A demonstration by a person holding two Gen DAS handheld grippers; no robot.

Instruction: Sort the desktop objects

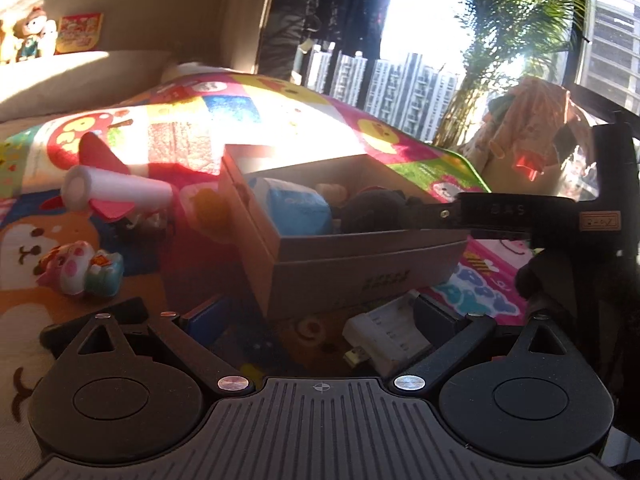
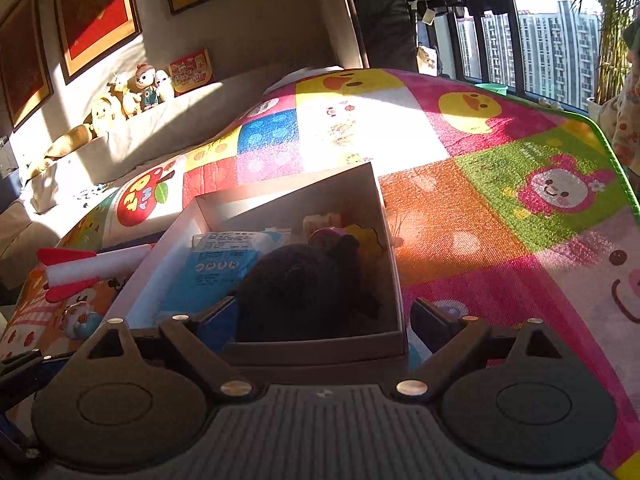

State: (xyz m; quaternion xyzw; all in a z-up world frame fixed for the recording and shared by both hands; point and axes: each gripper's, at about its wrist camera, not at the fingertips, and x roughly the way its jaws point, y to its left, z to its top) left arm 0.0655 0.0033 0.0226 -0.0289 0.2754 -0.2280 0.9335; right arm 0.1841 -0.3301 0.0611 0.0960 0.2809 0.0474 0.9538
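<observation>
A grey cardboard box [image 1: 360,276] stands on the colourful play mat [image 1: 240,112] and holds a blue tissue pack [image 1: 296,208], a dark fuzzy toy [image 1: 376,208] and other small things. My left gripper [image 1: 320,320] is open, low over the mat just in front of the box, with a white USB adapter [image 1: 384,340] lying between its fingers near the right one. My right gripper [image 2: 320,320] is open over the box's [image 2: 320,356] near edge, above the dark fuzzy toy [image 2: 304,284] and the tissue pack [image 2: 216,276]. The right gripper's body also shows in the left wrist view [image 1: 560,216].
Left of the box lie a white-and-red foam rocket [image 1: 116,192], a small pig figurine [image 1: 80,268] and an orange-and-white item [image 1: 204,204]. Dolls sit on a ledge [image 2: 132,96] by the wall. A window and a plant [image 1: 500,40] are behind the mat.
</observation>
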